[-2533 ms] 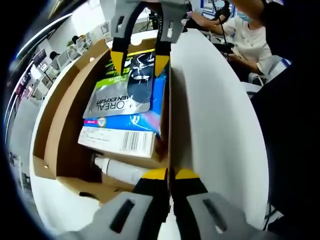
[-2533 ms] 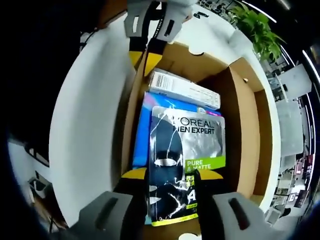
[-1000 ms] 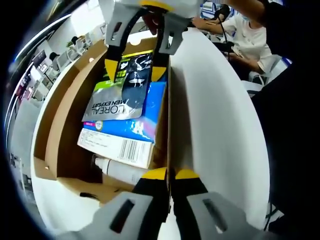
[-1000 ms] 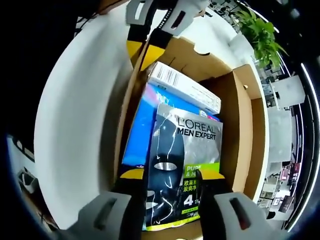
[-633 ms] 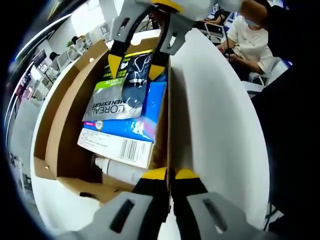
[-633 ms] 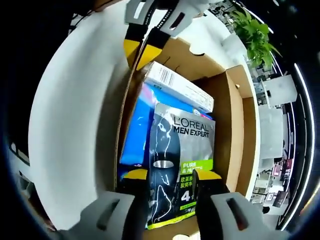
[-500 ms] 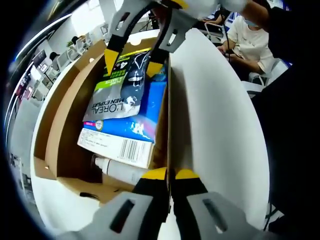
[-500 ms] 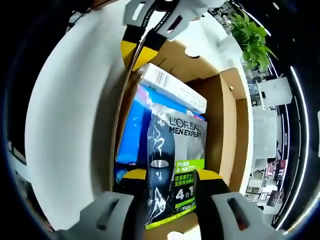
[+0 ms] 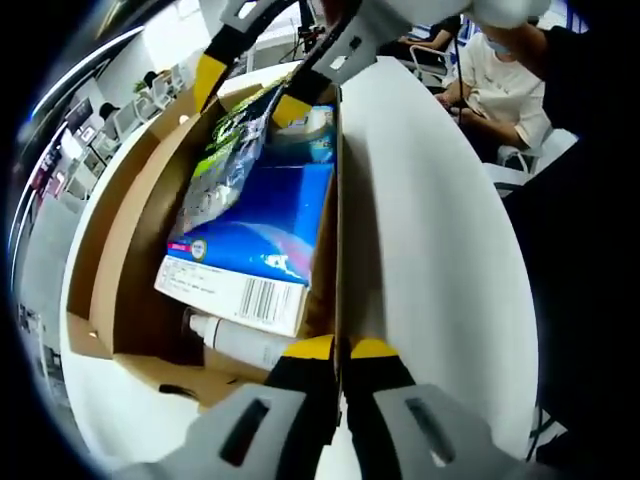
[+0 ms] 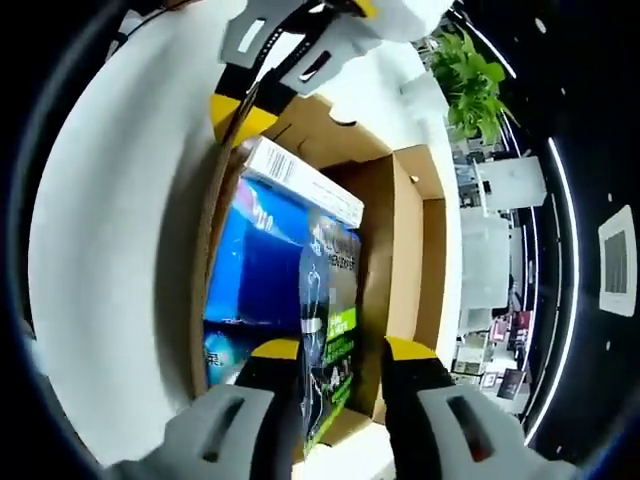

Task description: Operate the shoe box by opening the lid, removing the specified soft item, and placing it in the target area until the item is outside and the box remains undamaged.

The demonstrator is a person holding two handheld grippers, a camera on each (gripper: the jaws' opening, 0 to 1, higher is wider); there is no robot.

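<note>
While the left gripper [image 9: 338,352] pinches the open cardboard shoe box [image 9: 120,260] wall, the right gripper [image 10: 335,352] clamps the tilted silver face-mask sachet [image 10: 330,330].

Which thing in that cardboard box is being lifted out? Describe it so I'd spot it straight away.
Look inside the open cardboard shoe box, above the big blue carton. The thin silver sachet with a green band, tilted up on edge between the right tool's yellow tips, is the one. It is the flat, floppy, shiny item; its neighbours are a stiff carton and a white tube.
</note>
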